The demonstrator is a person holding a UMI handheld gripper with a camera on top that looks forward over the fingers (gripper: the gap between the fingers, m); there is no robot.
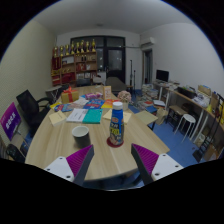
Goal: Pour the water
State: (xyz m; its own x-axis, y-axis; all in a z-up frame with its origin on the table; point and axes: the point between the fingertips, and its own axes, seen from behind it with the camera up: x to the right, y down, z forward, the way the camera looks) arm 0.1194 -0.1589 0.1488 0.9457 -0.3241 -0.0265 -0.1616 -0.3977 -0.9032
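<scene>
Two purple-padded fingers of your gripper (pixel 113 163) frame the near edge of a light wooden table (pixel 55 140), and they stand wide apart with nothing held between them. Just ahead of them, a little toward your right finger, you have a tall bottle (pixel 117 126) with a white cap and a blue, colourful label standing upright on the tabletop. To its left, close to your left finger, sits a dark cup (pixel 80 135), also upright and apart from the bottle. Neither one is touched by your fingers.

Beyond the bottle you can see a teal book (pixel 93 116) lying flat, with papers (pixel 77 115) beside it, and further back the table is crowded with mixed coloured items too small for you to tell apart. A black office chair (pixel 30 104) stands at the table's left side. White stools (pixel 186 122) stand to the right, near a desk (pixel 190 99) along the right wall. At the far end of the room you have wooden shelves (pixel 75 62) carrying small things, next to a dark window or door (pixel 113 55)
</scene>
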